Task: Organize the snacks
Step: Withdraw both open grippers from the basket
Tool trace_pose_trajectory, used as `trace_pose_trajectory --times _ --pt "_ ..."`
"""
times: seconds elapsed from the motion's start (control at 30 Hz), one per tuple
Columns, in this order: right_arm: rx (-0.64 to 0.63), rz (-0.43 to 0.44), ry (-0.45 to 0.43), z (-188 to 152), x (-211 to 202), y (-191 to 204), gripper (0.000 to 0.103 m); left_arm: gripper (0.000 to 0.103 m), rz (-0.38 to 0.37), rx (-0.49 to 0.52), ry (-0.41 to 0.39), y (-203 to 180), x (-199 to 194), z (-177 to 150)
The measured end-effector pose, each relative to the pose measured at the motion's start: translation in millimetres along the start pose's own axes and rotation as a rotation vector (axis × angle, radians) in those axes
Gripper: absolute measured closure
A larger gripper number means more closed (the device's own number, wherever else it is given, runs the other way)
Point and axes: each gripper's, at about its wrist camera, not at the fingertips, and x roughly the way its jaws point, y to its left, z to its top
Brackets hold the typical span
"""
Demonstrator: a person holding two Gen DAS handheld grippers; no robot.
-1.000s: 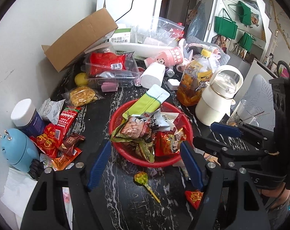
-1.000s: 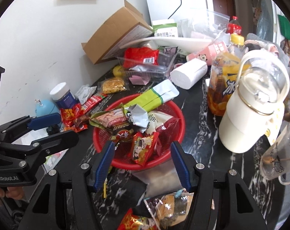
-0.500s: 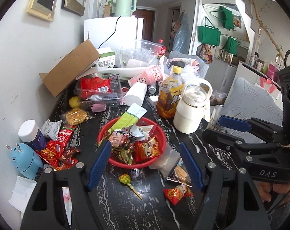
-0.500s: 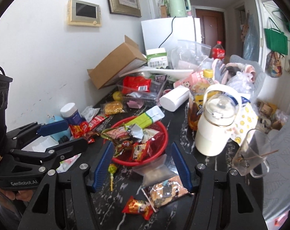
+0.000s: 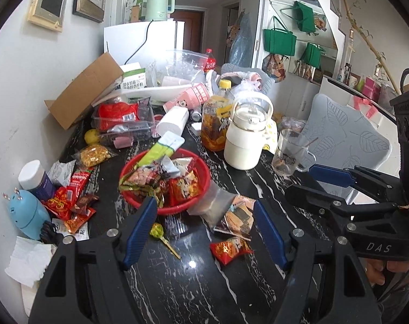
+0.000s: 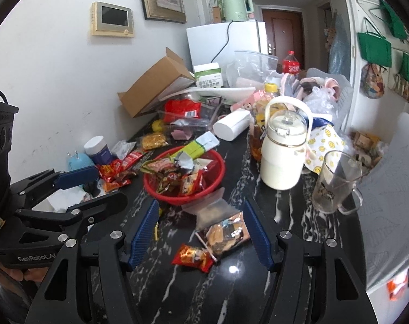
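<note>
Both my grippers pulled back from red basket (image 5: pixel 165 208), view now wider. Left gripper (image 5: pixel 204 232) wide, empty; right gripper (image 6: pixel 201 235) wide, empty. Loose red packet (image 6: pixel 193 254), lollipop (image 5: pixel 157 229) on table near basket: likely next pickups.

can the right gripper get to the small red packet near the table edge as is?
Probably yes. The right gripper is open, and the red packet lies flat on bare table just ahead between its fingers. Only the silver packet touches its far side.
</note>
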Motion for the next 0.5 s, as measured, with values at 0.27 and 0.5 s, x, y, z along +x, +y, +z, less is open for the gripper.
trace_pose_trajectory --times 0.27,0.5 --pt "0.054 -0.012 0.078 -34.1 11.5 -2.0 0.038 0.030 -0.023 -0.006 0.079 1.3 16.9 -30.6" --pt "0.085 -0.012 0.169 -58.9 31.1 -0.9 0.038 0.030 -0.013 -0.040 0.133 11.4 28.8 -52.8"
